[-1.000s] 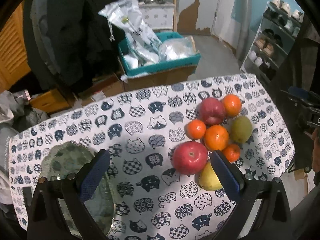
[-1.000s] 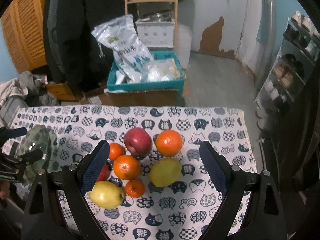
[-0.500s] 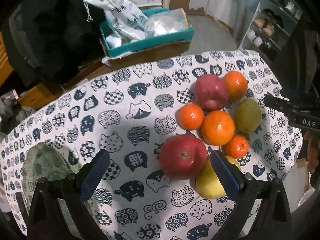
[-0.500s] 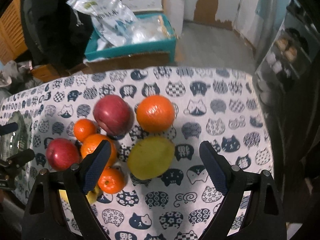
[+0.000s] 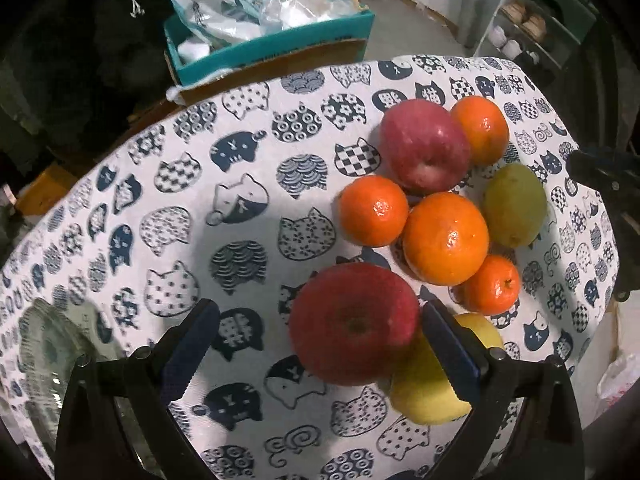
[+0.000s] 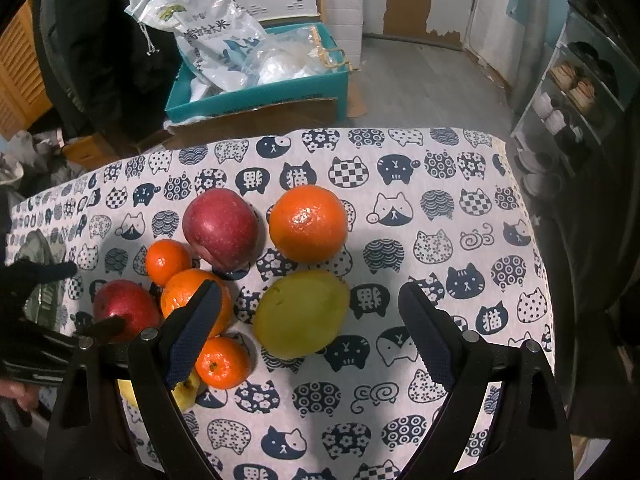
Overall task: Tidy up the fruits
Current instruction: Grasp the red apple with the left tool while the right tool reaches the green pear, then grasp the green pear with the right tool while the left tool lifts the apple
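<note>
Both grippers lowered closer, left gripper (image 5: 320, 354) spread around red apple (image 5: 354, 324), perhaps untouched

Fruit cluster (image 5: 436, 236) right on tablecloth (image 5: 240, 200); glass plate (image 5: 52, 344) far left.

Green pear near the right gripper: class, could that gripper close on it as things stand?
Probably yes. The right gripper is open around the green pear, with only cloth right of it, though an orange sits close on the left.
</note>
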A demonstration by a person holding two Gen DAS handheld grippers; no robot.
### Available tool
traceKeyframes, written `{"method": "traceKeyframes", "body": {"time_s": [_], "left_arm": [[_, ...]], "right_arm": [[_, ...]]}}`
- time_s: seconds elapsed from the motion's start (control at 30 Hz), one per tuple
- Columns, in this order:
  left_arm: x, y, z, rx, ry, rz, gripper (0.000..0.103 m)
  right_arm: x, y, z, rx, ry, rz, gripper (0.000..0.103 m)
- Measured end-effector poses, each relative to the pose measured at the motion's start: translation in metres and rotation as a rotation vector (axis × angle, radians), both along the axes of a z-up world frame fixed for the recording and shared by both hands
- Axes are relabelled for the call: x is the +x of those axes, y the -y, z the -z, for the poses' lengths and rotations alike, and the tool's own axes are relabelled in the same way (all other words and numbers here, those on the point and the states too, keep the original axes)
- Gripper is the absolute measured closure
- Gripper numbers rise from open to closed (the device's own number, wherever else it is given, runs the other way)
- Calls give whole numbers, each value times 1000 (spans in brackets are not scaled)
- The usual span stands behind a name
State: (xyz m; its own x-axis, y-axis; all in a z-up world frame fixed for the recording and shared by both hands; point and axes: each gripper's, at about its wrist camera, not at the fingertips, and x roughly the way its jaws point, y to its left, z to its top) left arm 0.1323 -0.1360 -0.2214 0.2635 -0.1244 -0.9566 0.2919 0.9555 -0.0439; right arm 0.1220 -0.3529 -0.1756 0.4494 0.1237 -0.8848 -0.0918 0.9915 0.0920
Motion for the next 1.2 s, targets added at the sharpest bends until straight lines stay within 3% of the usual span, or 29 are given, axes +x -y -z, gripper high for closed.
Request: {"method": "traceKeyframes", "body": {"time_s": [0.17, 0.33, 1.13, 1.2], "left_arm": [[4, 3, 17, -17, -55, 6, 3], [5, 2, 28, -114, -116, 3, 25], [0, -7, 19, -61, -40, 12, 25], [-1, -8, 17, -64, -37, 9, 25]], "right_arm": [[1, 0, 4, -2, -11, 6, 13], [3, -1, 12, -15, -31, 10, 13], [26, -5, 86, 26, -205, 41, 13], [30, -7, 91, 43, -216, 43, 19]]}}
